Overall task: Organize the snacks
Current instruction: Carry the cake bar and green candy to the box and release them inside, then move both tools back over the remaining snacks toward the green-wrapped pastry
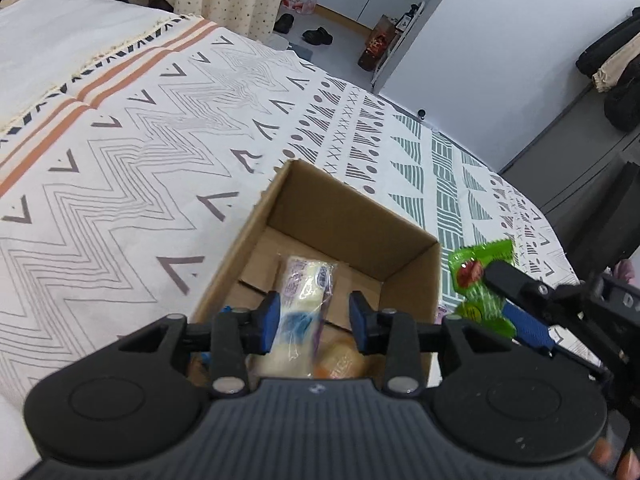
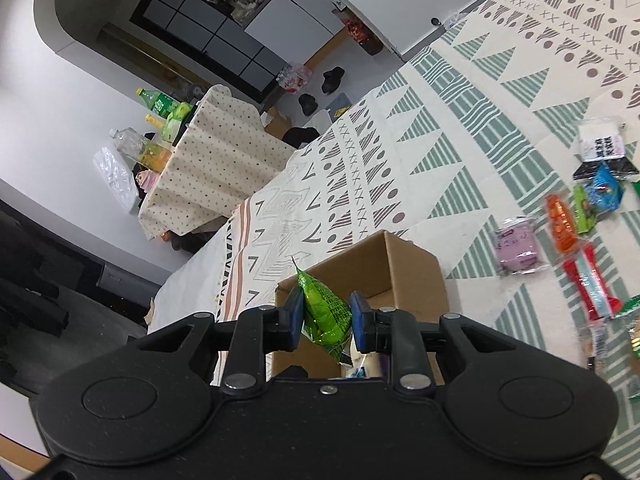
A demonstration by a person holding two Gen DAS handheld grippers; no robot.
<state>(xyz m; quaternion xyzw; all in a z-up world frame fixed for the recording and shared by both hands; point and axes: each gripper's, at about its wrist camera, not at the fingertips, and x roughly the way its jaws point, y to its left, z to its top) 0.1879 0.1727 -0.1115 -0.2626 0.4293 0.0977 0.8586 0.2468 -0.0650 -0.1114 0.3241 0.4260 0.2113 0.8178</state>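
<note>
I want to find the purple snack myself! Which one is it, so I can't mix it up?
Look at the patterned tablecloth, on its green-striped part to the right of the cardboard box. A row of loose snacks lies there, and the purple packet is the one nearest the box. It is pale lilac and squarish, beside a long orange packet.

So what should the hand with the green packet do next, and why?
Probably carry it a bit further over the cardboard box and then let go. The right gripper is shut on the green packet, which hangs near the box's edge, and other snacks already lie inside, like the white packet under the left gripper.
</note>
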